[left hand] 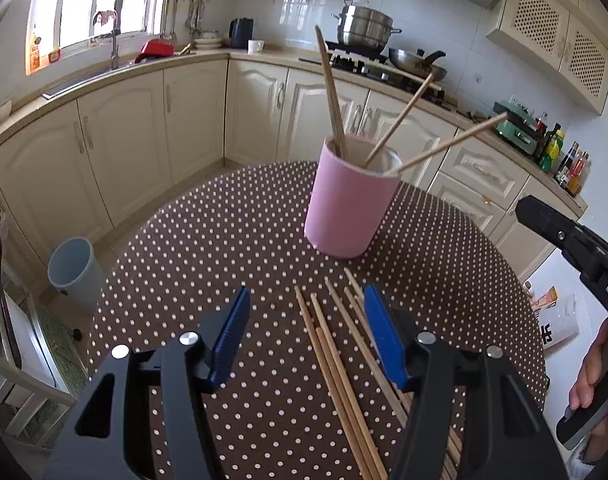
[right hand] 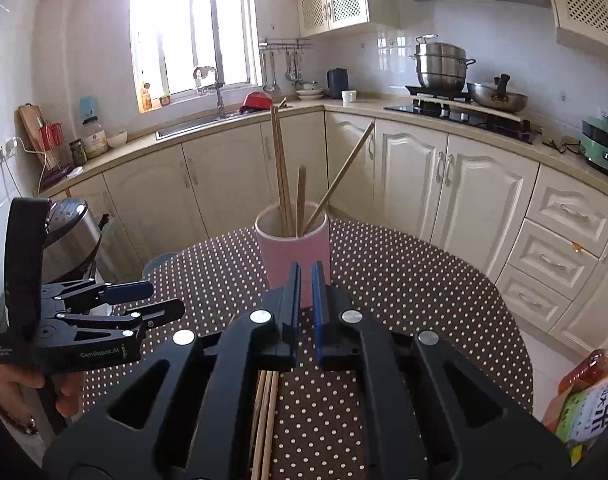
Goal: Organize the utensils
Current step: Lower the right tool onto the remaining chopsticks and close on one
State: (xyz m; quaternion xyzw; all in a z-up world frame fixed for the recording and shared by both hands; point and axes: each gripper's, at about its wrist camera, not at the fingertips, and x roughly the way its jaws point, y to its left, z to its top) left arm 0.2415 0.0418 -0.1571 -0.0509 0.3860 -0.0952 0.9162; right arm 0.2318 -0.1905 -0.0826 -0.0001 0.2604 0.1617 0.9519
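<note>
Pink holder (left hand: 346, 208) beyond loose chopsticks (left hand: 336, 364)

table (left hand: 224, 240): brown polka-dot cloth | on it: pink holder (left hand: 346, 208), loose chopsticks (left hand: 336, 364)

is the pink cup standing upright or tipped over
Upright: the pink cup stands on its base on the dotted table, open mouth up, chopsticks leaning out of it.

Home kitchen: cream cabinets (right hand: 480, 184) under an L-shaped counter, sink (right hand: 200, 124) below a bright window (right hand: 188, 28), steamer pot (right hand: 442, 66) and wok (right hand: 498, 98) on the hob (hood above), polka-dot table (left hand: 232, 240).
</note>
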